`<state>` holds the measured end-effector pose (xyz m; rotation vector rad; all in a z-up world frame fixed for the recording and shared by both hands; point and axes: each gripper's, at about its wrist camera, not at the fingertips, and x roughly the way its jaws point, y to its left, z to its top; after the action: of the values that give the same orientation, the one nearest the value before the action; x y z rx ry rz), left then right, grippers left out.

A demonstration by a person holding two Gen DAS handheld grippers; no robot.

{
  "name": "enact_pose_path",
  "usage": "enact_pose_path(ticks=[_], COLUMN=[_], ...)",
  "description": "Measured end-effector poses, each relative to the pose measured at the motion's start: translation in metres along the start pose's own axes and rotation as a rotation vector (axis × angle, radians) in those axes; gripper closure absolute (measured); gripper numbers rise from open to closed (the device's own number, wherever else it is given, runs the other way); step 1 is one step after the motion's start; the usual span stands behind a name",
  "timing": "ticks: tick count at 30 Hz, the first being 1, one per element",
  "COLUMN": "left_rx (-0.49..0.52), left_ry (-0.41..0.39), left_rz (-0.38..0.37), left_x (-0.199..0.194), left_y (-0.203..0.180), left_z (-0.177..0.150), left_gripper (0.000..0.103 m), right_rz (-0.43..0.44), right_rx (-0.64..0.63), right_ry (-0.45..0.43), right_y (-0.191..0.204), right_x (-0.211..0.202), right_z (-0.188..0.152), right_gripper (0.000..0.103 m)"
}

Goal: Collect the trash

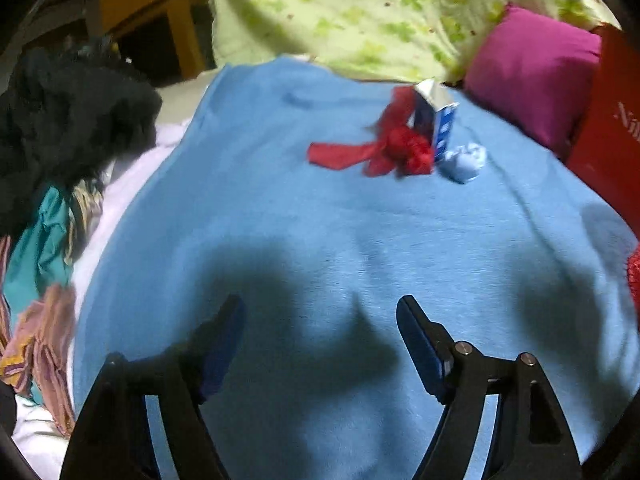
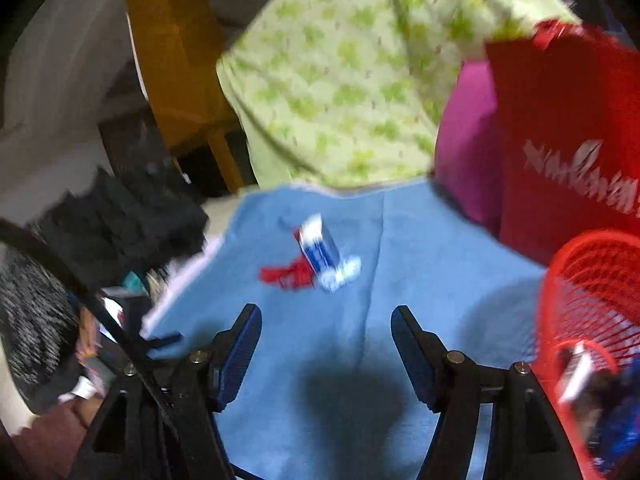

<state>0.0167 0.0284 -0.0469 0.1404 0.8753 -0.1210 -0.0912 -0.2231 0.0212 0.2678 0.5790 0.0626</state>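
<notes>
On a blue blanket (image 1: 280,208) lies a small heap of trash: a blue-and-white carton (image 1: 438,122), a crumpled red wrapper (image 1: 384,150) and a pale blue paper wad (image 1: 466,162). The same carton (image 2: 320,246), red wrapper (image 2: 286,274) and wad (image 2: 342,274) show blurred in the right wrist view. My left gripper (image 1: 320,308) hangs open over bare blanket, well short of the heap. My right gripper (image 2: 326,320) is open too, with nothing between its fingers. A red mesh basket (image 2: 592,320) with some items inside stands at the right.
A red bag (image 2: 560,140) with white lettering and a magenta cushion (image 1: 532,68) stand behind the basket. A green-patterned pillow (image 1: 360,12) lies beyond the blanket. Dark and coloured clothes (image 1: 60,128) are piled at the left, by a wooden frame (image 2: 176,60).
</notes>
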Motion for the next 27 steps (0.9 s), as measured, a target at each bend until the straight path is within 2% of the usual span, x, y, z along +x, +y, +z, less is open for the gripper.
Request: enact_pose_path(ticks=[3, 6, 11, 14, 16, 18, 19, 22, 24, 26, 27], left_rx=[-0.023, -0.029, -0.036, -0.037, -0.04, -0.053, -0.054, -0.048, -0.032, -0.052, -0.079], left_ry=[0.007, 0.009, 0.027, 0.039, 0.011, 0.005, 0.008, 0.006, -0.009, -0.003, 0.007], left_rz=[-0.006, 0.001, 0.024, 0.048, 0.069, 0.069, 0.09, 0.146, 0.168, 0.143, 0.106], left_x=[0.016, 0.037, 0.069, 0.087, 0.09, 0.09, 0.091, 0.09, 0.091, 0.092, 0.093], left_y=[0.003, 0.006, 0.01, 0.015, 0.017, 0.02, 0.02, 0.016, 0.011, 0.016, 0.022], left_z=[0.004, 0.013, 0.03, 0.034, 0.032, 0.031, 0.03, 0.031, 0.029, 0.029, 0.029], left_gripper=[0.025, 0.025, 0.024, 0.021, 0.008, 0.005, 0.0, 0.0, 0.0, 0.0, 0.0], right_rz=[-0.091, -0.184, -0.257, -0.283, -0.3, -0.298, -0.293, -0.277, -0.276, -0.274, -0.27], right_rx=[-0.038, -0.099, -0.093, -0.037, -0.018, -0.002, 0.001, 0.004, -0.001, -0.001, 0.0], right_ry=[0.046, 0.055, 0.065, 0.11, 0.141, 0.192, 0.183, 0.192, 0.191, 0.186, 0.184], right_y=[-0.008, -0.021, -0.045, -0.062, -0.068, -0.073, -0.074, -0.076, -0.076, -0.076, -0.076], right_x=[0.045, 0.08, 0.123, 0.143, 0.156, 0.167, 0.166, 0.169, 0.169, 0.169, 0.168], right_z=[-0.013, -0.014, 0.002, 0.006, -0.001, -0.008, -0.006, -0.007, -0.007, -0.008, -0.008], right_gripper=[0.032, 0.032, 0.032, 0.032, 0.032, 0.032, 0.029, 0.022, 0.021, 0.021, 0.02])
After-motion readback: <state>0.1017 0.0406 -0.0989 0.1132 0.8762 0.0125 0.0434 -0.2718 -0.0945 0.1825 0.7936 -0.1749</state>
